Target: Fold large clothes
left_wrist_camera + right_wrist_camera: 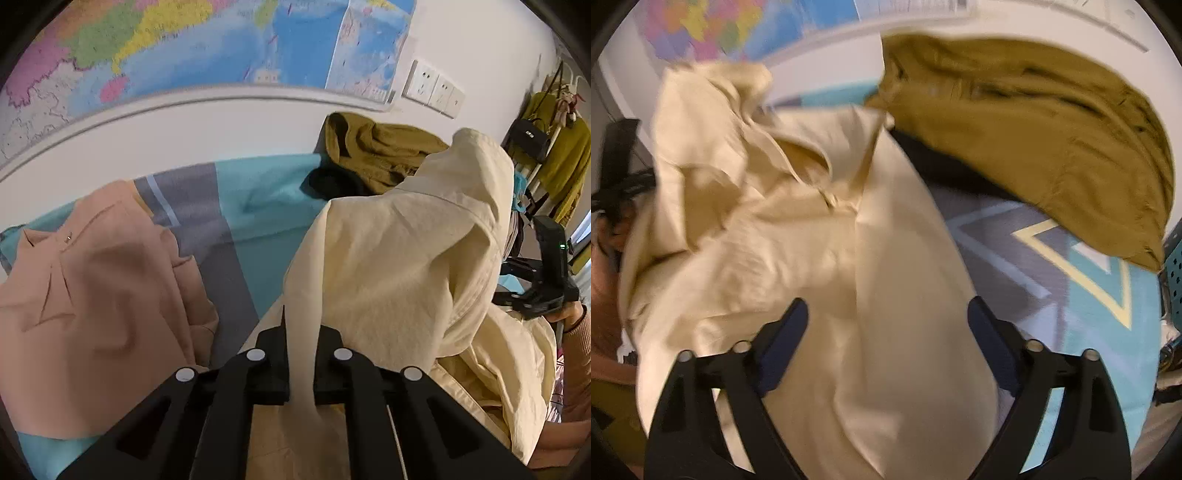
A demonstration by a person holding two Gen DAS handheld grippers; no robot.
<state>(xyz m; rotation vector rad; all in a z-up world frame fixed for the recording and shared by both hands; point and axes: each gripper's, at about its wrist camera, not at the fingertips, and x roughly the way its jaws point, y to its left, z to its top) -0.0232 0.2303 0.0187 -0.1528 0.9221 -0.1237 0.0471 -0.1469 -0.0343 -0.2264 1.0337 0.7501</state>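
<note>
the left gripper (301,354) pinches a strip of the cream jacket (399,266), which hangs bunched above the blue and grey bedspread (258,206). the right gripper (888,325) stands open, cream cloth lying between its fingers (792,325) without being pressed. a pink garment (92,295) lies left, an olive one (1034,122) behind.
</note>
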